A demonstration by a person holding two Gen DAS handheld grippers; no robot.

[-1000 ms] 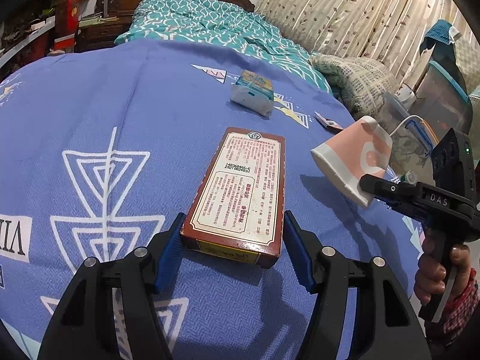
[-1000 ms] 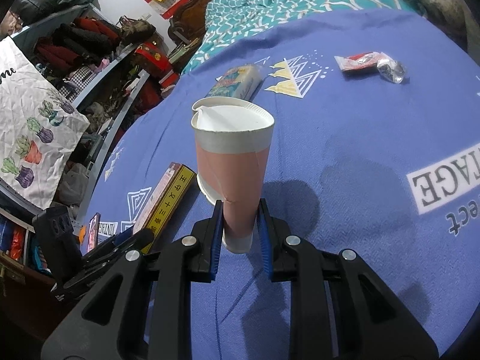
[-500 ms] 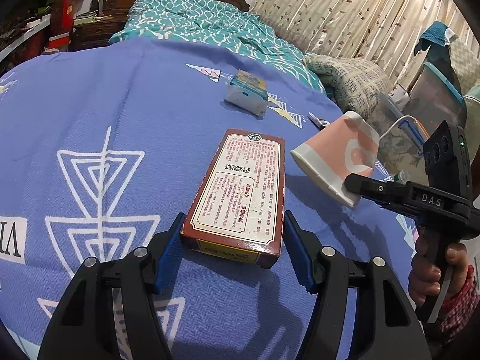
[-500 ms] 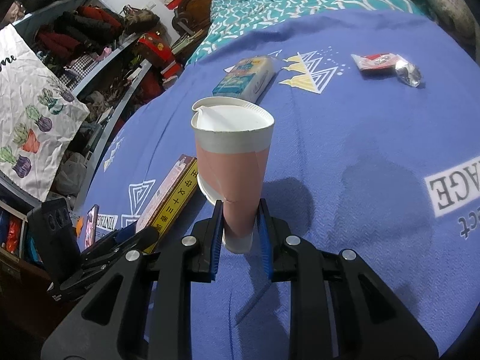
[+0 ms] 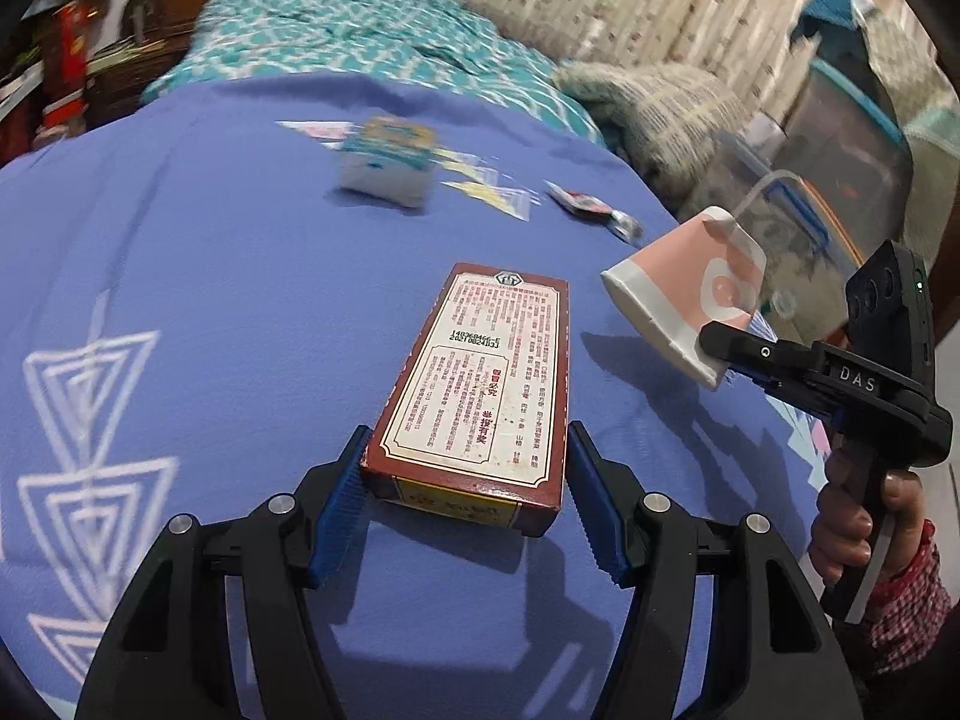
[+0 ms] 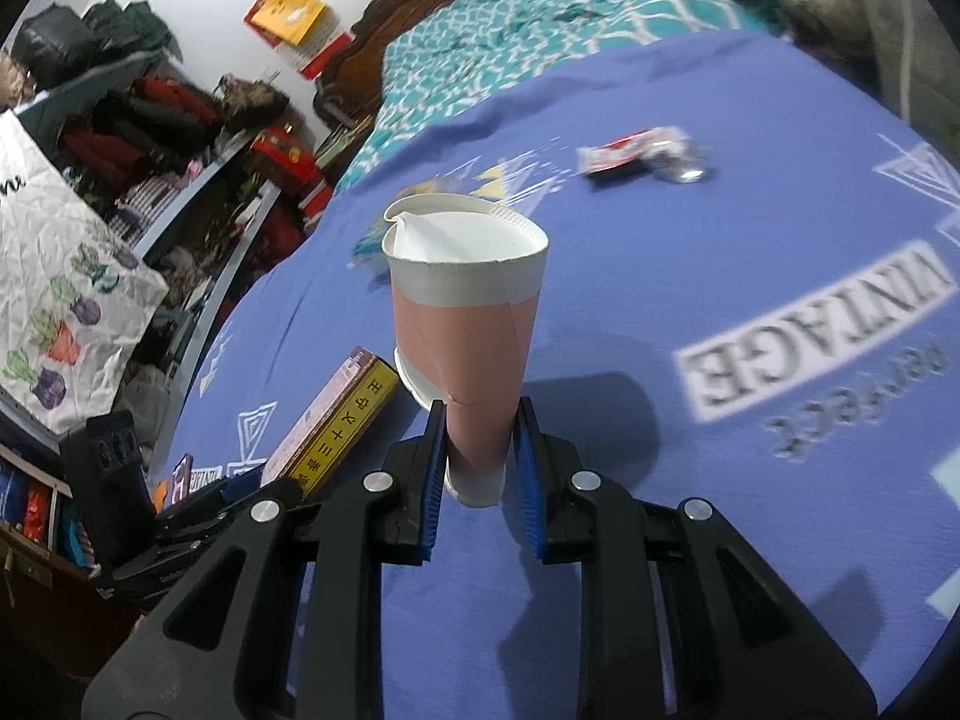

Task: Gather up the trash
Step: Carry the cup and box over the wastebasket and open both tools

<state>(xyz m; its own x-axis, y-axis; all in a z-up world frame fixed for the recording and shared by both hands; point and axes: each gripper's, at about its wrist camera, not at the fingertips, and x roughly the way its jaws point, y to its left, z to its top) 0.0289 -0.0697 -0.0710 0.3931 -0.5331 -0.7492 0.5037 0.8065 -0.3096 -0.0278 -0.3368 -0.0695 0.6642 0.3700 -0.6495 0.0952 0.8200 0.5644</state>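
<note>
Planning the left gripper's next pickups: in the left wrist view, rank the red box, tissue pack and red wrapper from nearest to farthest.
1. red box, between the left gripper fingers.
2. tissue pack, ahead, mid-bed.
3. red wrapper, ahead-right near the bed's edge; roughly as far, too close to call.

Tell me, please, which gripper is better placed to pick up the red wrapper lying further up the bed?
Neither is free: the right gripper is shut on the pink paper cup, the left gripper on the red box. Once emptied, probably the right, since the red wrapper lies on its side of the blue bedspread.
</note>
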